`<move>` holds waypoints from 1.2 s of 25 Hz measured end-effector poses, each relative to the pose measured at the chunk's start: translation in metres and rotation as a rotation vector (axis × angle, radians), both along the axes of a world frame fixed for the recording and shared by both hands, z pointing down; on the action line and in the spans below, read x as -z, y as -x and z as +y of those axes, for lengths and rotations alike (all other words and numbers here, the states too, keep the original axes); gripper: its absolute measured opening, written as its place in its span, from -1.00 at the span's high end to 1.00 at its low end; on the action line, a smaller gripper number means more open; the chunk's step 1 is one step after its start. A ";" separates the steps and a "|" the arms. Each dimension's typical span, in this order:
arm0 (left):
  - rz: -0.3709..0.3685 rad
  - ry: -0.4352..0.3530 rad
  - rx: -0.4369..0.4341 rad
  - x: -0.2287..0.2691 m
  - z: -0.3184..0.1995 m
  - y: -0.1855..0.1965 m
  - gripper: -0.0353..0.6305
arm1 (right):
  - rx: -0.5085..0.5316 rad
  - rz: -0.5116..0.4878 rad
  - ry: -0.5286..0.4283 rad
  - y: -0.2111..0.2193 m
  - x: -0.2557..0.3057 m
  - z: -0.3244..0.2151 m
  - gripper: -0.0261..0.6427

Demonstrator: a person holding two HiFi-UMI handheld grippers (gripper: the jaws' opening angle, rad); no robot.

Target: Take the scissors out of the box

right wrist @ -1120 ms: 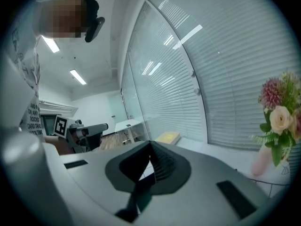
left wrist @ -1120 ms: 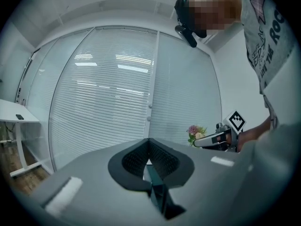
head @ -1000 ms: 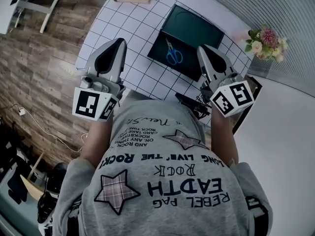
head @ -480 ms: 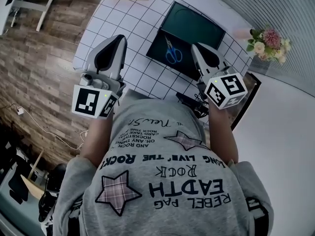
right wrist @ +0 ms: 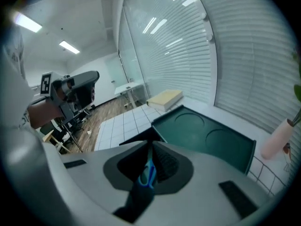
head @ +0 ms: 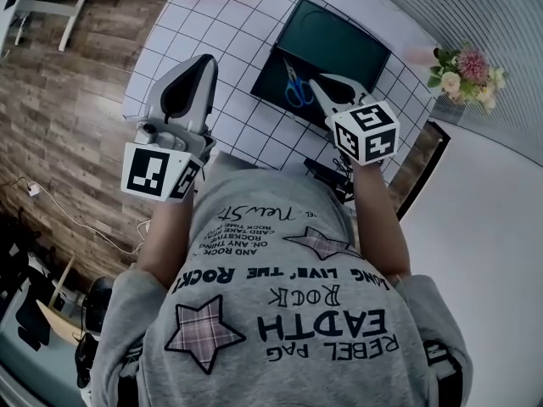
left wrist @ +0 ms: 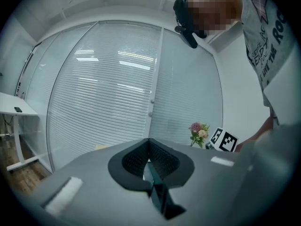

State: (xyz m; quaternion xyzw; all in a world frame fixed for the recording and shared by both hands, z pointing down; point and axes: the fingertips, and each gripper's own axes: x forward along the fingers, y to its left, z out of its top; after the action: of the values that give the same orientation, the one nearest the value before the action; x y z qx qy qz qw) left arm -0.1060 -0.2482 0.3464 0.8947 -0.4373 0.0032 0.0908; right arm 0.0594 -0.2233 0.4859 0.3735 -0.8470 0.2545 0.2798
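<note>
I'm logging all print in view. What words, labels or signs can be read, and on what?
"LONG LIVE THE ROCK!": grey shirt, upside down in the head view.
"REBEL", "ROCK": same shirt.
Shirt's small lines: too small to read.
Square markers: patterns, no words.

Left tongs point level, jaws together; right tongs tilt downward (jaws just beginning to part).

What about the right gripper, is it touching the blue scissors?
Cannot tell. Head view: the right gripper ends just beside the scissors, but its height above them is unclear. Right gripper view: only a blue sliver shows past its shut jaws.
</note>
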 end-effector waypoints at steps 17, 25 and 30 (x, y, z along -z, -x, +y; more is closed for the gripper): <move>0.004 0.015 0.006 -0.006 -0.001 -0.002 0.87 | 0.082 0.087 0.239 0.015 -0.070 0.013 0.57; 0.010 0.007 0.008 -0.004 -0.001 0.000 0.87 | 0.118 0.162 0.312 0.017 -0.093 0.021 0.57; 0.008 0.005 0.018 -0.003 -0.001 0.005 0.87 | 0.139 0.251 0.348 0.012 -0.103 0.026 0.57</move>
State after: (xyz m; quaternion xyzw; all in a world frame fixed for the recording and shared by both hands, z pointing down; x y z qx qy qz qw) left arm -0.1114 -0.2487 0.3498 0.8905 -0.4449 0.0000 0.0950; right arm 0.0477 -0.1969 0.5893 0.2890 -0.7725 0.3286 0.4601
